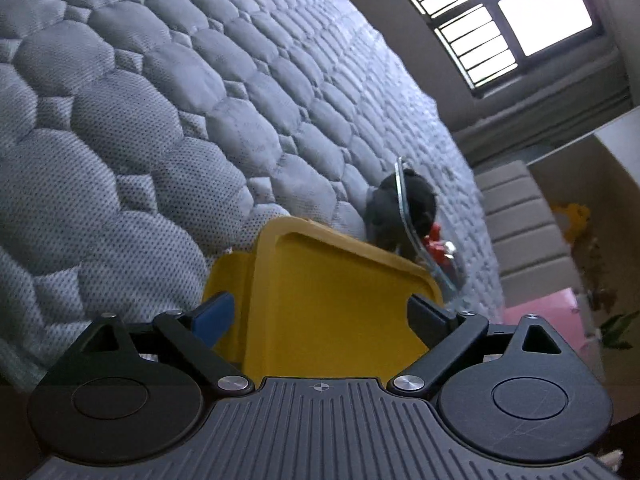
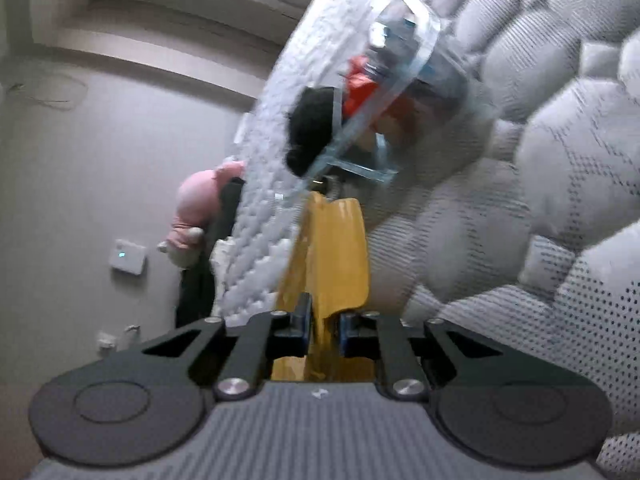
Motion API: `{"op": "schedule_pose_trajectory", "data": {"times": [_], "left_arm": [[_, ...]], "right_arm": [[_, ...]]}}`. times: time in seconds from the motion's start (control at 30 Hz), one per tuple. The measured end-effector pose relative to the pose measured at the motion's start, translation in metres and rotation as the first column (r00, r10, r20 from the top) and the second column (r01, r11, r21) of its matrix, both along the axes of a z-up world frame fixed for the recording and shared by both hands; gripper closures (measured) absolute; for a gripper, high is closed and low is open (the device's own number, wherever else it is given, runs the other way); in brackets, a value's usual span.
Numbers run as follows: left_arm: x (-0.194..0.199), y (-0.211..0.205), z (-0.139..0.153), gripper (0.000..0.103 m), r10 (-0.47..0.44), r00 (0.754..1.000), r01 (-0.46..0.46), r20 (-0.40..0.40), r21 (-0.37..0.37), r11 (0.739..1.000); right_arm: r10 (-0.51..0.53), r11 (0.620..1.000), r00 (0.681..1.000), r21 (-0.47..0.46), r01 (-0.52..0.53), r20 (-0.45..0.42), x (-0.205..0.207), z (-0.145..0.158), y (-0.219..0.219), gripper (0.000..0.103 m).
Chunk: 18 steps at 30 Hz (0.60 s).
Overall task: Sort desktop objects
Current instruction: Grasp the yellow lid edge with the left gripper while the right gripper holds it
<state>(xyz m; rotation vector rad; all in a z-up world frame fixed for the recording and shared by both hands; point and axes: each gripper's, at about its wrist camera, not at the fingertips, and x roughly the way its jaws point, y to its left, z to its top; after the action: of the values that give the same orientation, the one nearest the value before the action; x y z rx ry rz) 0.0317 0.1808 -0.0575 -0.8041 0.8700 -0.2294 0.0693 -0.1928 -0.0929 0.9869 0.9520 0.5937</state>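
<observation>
A yellow plastic tray (image 1: 340, 280) rests on the quilted mattress (image 1: 160, 120). My left gripper (image 1: 322, 316) stands open and wide, its fingertips on either side of the tray's near end without pressing on it. In the right wrist view the same tray (image 2: 336, 248) appears edge-on, and my right gripper (image 2: 324, 326) is shut on its near edge. Beyond the tray lies a clear plastic box (image 2: 404, 40) with a red item (image 2: 360, 88) inside and a black fuzzy object (image 2: 312, 128) against it. The left wrist view shows that box (image 1: 404, 208) and the black object (image 1: 384, 204) past the tray's far corner.
The grey quilted mattress (image 2: 520, 160) fills most of both views. A barred window (image 1: 520, 20), a padded grey bench (image 1: 516, 216) and a pink box (image 1: 540, 312) lie beyond its edge. A pink plush (image 2: 200, 200) and a white wall device (image 2: 128, 258) sit at the left.
</observation>
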Motion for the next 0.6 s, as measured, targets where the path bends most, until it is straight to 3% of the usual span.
{"op": "schedule_pose_trajectory", "data": {"times": [0.07,0.13,0.17,0.23,0.3,0.37,0.6], "left_arm": [[-0.001,0.001,0.001,0.006,-0.024,1.0,0.024,0.007,0.003,1.0],[-0.005,0.006,-0.001,0.005,-0.03,1.0,0.03,0.01,-0.018,0.999],[-0.008,0.01,-0.002,0.005,-0.023,1.0,0.024,0.013,-0.032,0.999],[-0.017,0.02,-0.004,0.004,-0.014,0.999,0.017,0.035,-0.08,0.997],[-0.025,0.031,-0.007,0.004,-0.023,0.998,0.031,0.058,-0.15,0.988],[-0.034,0.038,-0.011,0.004,-0.042,0.996,0.056,0.076,-0.191,0.98],[-0.042,0.037,-0.032,0.004,-0.082,0.996,0.086,0.03,-0.22,0.972]], "right_arm": [[0.003,1.0,1.0,0.014,-0.003,-0.024,0.005,-0.006,0.002,0.069],[0.016,1.0,1.0,0.005,-0.016,-0.012,0.009,-0.003,0.011,0.068],[0.028,0.999,1.0,0.016,-0.028,-0.003,0.012,0.001,0.016,0.072],[0.049,0.993,0.999,0.11,-0.046,-0.019,0.019,0.005,0.021,0.091],[0.061,0.983,0.996,0.177,-0.049,-0.064,0.027,0.011,0.024,0.089],[0.064,0.982,0.995,0.182,-0.049,-0.077,0.032,0.018,0.029,0.089],[0.055,0.979,0.995,0.2,-0.036,-0.087,0.033,0.031,0.04,0.086]]}}
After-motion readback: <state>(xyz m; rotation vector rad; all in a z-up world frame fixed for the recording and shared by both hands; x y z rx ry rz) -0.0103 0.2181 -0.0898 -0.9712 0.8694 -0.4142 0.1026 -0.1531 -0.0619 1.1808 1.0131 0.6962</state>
